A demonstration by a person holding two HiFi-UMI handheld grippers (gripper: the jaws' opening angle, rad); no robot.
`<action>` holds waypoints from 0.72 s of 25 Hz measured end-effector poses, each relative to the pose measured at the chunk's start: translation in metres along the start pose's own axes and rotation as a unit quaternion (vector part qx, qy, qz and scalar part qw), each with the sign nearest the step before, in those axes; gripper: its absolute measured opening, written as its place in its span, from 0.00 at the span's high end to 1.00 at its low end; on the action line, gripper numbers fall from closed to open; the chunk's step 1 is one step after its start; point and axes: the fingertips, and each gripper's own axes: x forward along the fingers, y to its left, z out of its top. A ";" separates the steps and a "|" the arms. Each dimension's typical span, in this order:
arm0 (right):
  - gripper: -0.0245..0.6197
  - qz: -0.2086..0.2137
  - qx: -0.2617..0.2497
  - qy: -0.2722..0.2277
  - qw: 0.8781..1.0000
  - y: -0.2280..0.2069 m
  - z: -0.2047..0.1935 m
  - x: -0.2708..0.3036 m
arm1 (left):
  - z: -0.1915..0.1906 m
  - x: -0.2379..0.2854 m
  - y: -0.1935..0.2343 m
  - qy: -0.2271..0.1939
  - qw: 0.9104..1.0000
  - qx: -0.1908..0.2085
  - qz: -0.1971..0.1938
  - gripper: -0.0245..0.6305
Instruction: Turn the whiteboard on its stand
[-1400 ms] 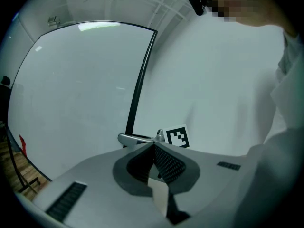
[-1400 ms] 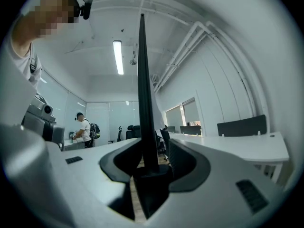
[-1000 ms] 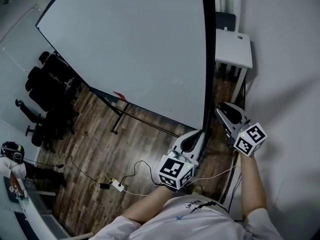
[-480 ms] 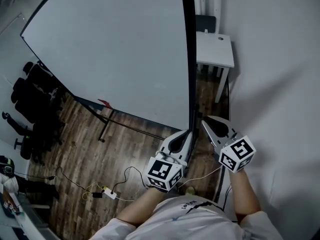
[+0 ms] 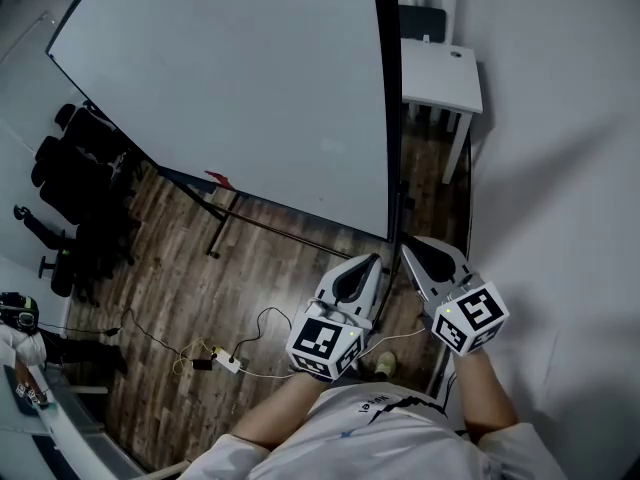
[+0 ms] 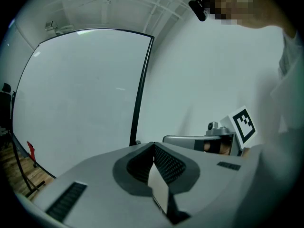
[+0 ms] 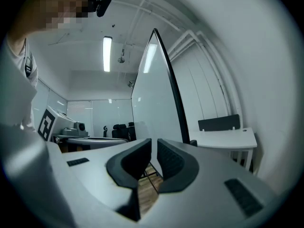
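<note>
black chairs (image 5: 75, 168) far left | whiteboard (image 5: 250, 98) upright on its stand (image 5: 280, 233), fills centre, black right edge just ahead of both claws | left claw (image 5: 377, 260) jaws together, empty | right claw (image 5: 407, 249) jaws just been closing, thin slit left, nothing in it (tips near board's lower corner) | white table (image 5: 440, 78) right

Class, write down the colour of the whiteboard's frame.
The whiteboard frame is black; the head view shows it best.
</note>
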 end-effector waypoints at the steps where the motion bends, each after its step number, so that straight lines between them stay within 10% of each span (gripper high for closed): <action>1: 0.89 0.001 0.005 -0.001 1.000 0.003 -0.003 0.000 | -0.001 -0.003 0.002 0.001 1.000 0.002 0.003 0.94; 18: 0.93 -0.070 0.024 0.010 0.997 0.078 -0.040 -0.012 | -0.028 -0.073 0.008 0.025 0.998 -0.016 -0.053 0.94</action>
